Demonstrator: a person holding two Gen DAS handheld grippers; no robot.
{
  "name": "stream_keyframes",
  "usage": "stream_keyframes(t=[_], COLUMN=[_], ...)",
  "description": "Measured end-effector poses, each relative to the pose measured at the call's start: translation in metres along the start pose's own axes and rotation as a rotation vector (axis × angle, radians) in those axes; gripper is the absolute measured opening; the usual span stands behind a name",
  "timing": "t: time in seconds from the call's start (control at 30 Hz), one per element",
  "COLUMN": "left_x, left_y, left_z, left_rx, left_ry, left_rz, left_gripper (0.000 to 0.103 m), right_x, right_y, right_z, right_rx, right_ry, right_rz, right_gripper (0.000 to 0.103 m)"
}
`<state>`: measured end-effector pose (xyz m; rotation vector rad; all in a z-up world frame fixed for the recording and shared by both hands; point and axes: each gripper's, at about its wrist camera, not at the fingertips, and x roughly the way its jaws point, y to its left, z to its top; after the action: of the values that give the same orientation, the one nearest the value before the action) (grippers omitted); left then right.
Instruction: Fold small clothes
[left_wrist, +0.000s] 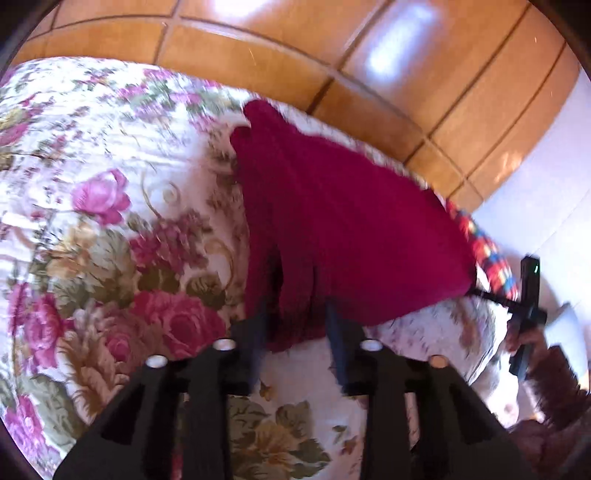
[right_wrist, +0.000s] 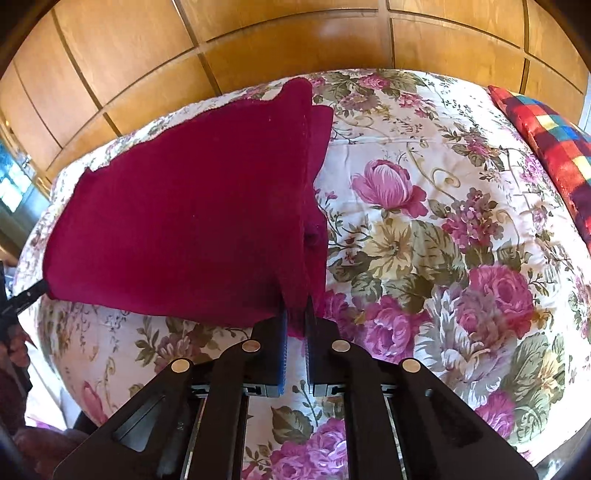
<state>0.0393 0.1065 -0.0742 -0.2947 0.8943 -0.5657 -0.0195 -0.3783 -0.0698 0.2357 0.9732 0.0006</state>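
Left wrist view, near to far: left gripper at bottom centre, jaws part-open w/ the near corner of the dark red garment bunched between the fingers; view is blurred, so can't tell if they actually pinch it. Garment spreads away from the fingers over the floral bedspread, lifted off it on the right side. Far right, the other gripper seen side-on, tip at the cloth's other corner, w/ a hand behind it. Beyond: plaid pillow, then wood-panel wall.

Right wrist view: right gripper, jaws nearly closed, narrow gap, clamped on the garment's near right corner. Cloth stretches left and away from there, held taut above the bedspread; a second layer hangs at its right edge. Plaid pillow top right, panel wall behind.
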Motion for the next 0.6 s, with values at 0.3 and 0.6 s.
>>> stream_keyframes(t=[0.3,0.6], left_x=[-0.023,-0.019], left_y=[-0.033,-0.061], left_z=[0.016,0.023], left_rx=[0.078,0.164], left_ry=[-0.100,-0.136], left_rz=[0.197,0.315], left_gripper=[0.044,0.063], right_x=[-0.015,-0.026], right_y=[-0.004,0.008], right_z=[0.002,0.030], right_rx=[0.034,0.042], right_ry=[-0.034,-0.122], right_rz=[-0.032,-0.045], right_gripper=[0.040,0.058])
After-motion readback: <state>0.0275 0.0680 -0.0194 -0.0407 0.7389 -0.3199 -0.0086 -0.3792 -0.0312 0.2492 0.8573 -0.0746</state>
